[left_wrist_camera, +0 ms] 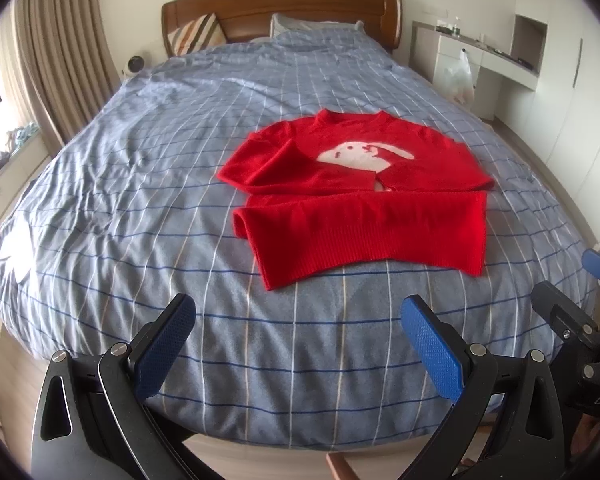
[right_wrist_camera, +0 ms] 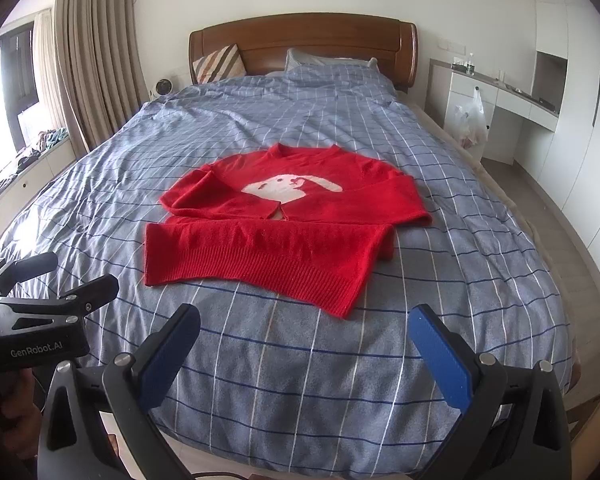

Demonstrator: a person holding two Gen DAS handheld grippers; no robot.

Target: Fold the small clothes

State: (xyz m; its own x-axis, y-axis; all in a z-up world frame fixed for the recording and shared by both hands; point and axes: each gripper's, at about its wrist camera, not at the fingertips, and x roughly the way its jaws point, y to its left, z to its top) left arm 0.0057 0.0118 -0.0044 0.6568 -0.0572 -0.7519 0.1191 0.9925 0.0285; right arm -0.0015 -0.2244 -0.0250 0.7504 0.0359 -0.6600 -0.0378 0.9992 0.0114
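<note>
Red sweater [left_wrist_camera: 356, 200], both sleeves crossed over its front, is lying flat on the bed [left_wrist_camera: 140, 208], well short of the headboard [left_wrist_camera: 280, 8]. Left gripper [left_wrist_camera: 300, 344] and right gripper [right_wrist_camera: 304, 350] are hovering over the bed's foot, fingers apart, holding nothing.

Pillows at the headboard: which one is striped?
The left pillow, propped upright against the wooden headboard, has diagonal stripes; the other pillow lies flat in blue check.
</note>
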